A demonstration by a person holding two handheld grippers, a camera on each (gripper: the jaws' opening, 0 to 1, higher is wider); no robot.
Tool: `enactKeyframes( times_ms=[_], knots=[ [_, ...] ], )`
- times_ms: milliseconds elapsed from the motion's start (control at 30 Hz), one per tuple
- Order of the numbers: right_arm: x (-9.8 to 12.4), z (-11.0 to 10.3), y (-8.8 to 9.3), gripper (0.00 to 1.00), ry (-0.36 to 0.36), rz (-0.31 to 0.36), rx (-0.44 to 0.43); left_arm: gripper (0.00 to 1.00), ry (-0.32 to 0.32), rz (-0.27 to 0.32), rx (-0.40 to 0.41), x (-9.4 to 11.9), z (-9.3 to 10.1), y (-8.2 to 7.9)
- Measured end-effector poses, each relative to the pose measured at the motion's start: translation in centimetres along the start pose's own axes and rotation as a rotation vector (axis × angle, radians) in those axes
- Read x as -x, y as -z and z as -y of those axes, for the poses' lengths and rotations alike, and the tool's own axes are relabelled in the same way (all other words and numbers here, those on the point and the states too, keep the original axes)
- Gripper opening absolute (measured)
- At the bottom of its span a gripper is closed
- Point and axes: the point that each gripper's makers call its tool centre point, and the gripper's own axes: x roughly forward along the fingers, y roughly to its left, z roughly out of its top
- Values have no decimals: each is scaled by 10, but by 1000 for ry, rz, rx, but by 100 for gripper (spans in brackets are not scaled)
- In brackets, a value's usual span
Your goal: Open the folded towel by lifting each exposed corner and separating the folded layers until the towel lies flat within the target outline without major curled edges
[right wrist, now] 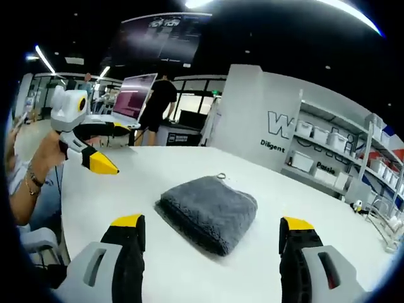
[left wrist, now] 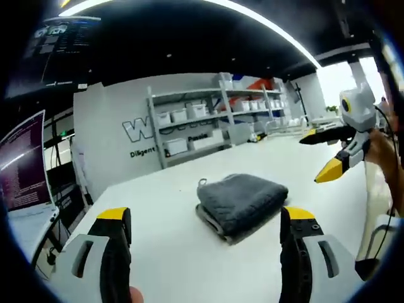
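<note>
A grey towel (left wrist: 241, 202), folded into a thick square with a small loop at one corner, lies on the white table (left wrist: 158, 252). My left gripper (left wrist: 205, 216) hovers just short of it, jaws wide apart and holding nothing. In the left gripper view my right gripper (left wrist: 319, 153) hangs open above the table to the towel's right. In the right gripper view the same towel (right wrist: 208, 211) sits ahead between the spread jaws of the right gripper (right wrist: 211, 222), which holds nothing. There the left gripper (right wrist: 110, 145) floats open at the left, held by a hand (right wrist: 38, 158).
Metal shelves with white bins (left wrist: 202, 120) stand behind the table against a white wall. A laptop (left wrist: 25, 167) is at the left table edge, and it appears again as the laptop (right wrist: 134, 98) beyond the far edge. A person (right wrist: 158, 101) stands in the background.
</note>
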Motion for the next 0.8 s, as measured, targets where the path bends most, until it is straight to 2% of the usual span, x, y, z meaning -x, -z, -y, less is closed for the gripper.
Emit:
enactKeyframes(
  times_ms=[67,167,300,400,500,800],
  knots=[
    [1,0,0,88,-2,2,-2,95,-27,-6,5,-1,-5,7],
    [2,-1,0,89,-6,4,5,95,-18,-17,25,-1,-6,15],
    [1,-4,4,88,-27,-27,29,95,-14,-27,42,1,-10,20],
    [1,-9,4,86,-49,-28,30,95,-47,-36,23,8,-18,22],
    [1,-11,5,86,-57,-32,32,95,-48,-47,8,14,-22,25],
    [-3,-6,6,88,-28,-42,46,94,-44,-48,16,33,-25,32]
  ],
)
